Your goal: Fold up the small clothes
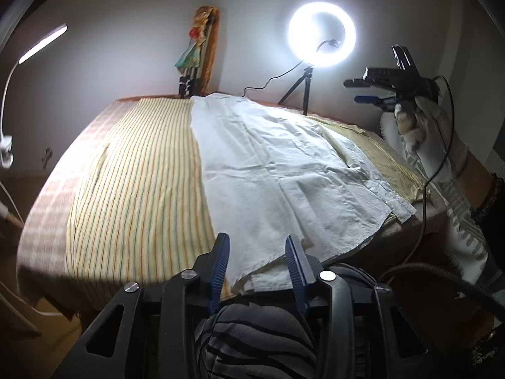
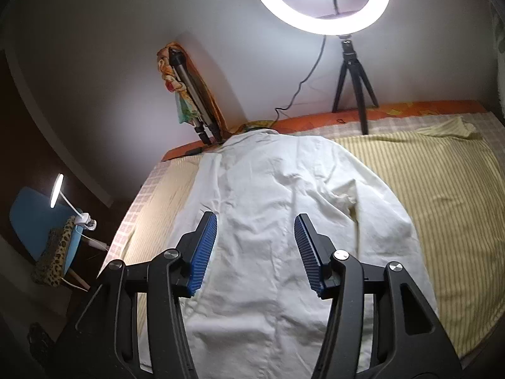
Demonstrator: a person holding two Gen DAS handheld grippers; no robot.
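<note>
step: between folds, judged | white shirt [image 2: 277, 221] flat mid-bed, hem at near edge | left gripper [image 1: 257, 265], right gripper [image 2: 255, 252]: fingers apart, empty, above cloth | next: re-grip an edge

The near hem of the white garment [image 2: 262, 252] is cut off at six o'clock behind the right gripper [image 2: 255, 237]. The ring light [image 2: 318, 15] is cropped at twelve o'clock. The striped sheet [image 1: 132, 173] is slightly blurred.

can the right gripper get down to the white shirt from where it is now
Probably yes: the right gripper hangs open right above the white shirt, nothing lies between them, and the left gripper sits off at the near hem.
</note>
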